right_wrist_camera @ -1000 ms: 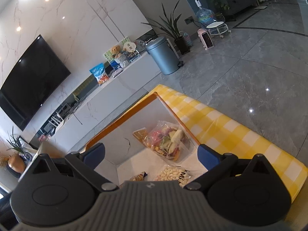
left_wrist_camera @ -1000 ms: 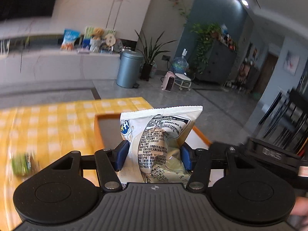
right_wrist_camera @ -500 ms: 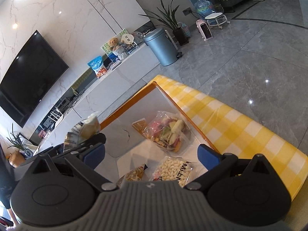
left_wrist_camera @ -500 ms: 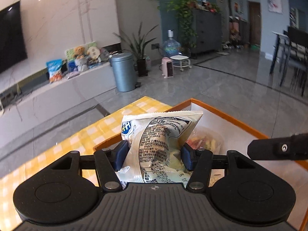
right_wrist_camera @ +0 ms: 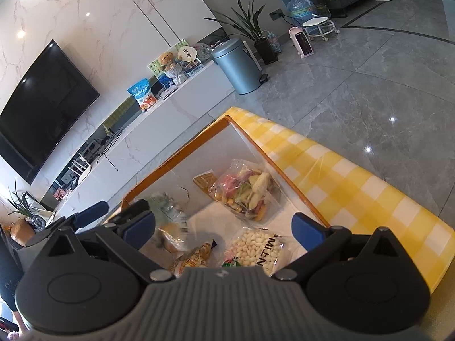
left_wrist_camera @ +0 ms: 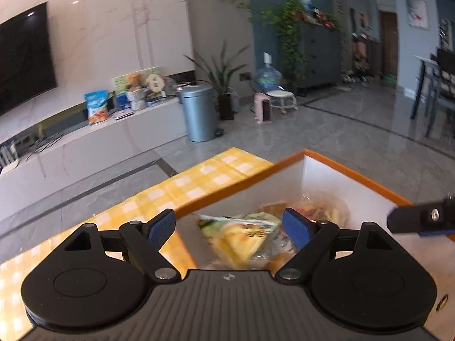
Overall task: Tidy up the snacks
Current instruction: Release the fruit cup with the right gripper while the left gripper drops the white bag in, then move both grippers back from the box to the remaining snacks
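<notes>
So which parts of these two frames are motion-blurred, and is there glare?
Left wrist view: the snack bag in the orange-rimmed box is smeared; the room stays sharp. Right wrist view: the same bag is blurred, the candy bag crisp; ceiling-light glare spots the floor.

Yellow-check table (right_wrist_camera: 355, 176) w/ orange-rimmed box (right_wrist_camera: 182, 153)

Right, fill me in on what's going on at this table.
A person with a gripper in each hand is sorting snacks into an orange-rimmed box on a yellow checked tablecloth. The left gripper is open over the box, with a blurred snack bag below it, apparently just dropped in. The right gripper hovers open and empty. A clear bag of mixed snacks and a bag of white pieces already lie inside.
</notes>
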Tool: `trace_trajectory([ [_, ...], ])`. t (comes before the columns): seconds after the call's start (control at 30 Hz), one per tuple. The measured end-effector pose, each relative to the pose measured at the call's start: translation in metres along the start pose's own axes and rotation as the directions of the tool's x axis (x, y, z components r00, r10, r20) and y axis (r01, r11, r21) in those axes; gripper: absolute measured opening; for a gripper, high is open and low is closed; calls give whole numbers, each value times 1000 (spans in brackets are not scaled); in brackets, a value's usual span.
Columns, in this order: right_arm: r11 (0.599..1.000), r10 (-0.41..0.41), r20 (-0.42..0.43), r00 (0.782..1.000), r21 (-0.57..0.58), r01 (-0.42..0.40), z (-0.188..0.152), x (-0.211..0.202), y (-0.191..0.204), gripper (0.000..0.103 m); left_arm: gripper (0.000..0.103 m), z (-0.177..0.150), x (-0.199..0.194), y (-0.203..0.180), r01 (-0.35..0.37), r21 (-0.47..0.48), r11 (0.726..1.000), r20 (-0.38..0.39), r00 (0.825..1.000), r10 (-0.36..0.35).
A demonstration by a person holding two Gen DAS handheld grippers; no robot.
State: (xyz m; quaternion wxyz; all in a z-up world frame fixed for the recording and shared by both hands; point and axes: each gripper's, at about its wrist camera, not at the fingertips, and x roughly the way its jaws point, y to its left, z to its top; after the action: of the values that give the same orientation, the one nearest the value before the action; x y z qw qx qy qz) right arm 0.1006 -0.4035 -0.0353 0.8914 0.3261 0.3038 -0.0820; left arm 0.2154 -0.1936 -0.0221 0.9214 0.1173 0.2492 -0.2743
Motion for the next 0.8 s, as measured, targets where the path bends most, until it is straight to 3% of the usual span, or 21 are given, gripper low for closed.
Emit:
trace_trajectory([
  [0.2, 1000, -7, -3, 1000, -6, 7, 0, 0, 2, 100, 100, 8, -18, 26, 11, -131, 991, 32, 999, -7],
  [0.43, 1000, -3, 7, 1000, 2, 3, -1, -3, 1, 100, 100, 7, -54, 45, -7, -210, 978, 56, 998, 19],
  [0.6, 1000, 30, 0, 1000, -11, -30, -3, -5, 11, 100, 100, 9, -75, 59, 10, -240, 971, 24, 1000, -4],
  [0.8, 990, 113, -8, 994, -84, -113, -10, -11, 43, 100, 100, 1, -101, 71, -53, -268, 962, -10, 999, 52],
])
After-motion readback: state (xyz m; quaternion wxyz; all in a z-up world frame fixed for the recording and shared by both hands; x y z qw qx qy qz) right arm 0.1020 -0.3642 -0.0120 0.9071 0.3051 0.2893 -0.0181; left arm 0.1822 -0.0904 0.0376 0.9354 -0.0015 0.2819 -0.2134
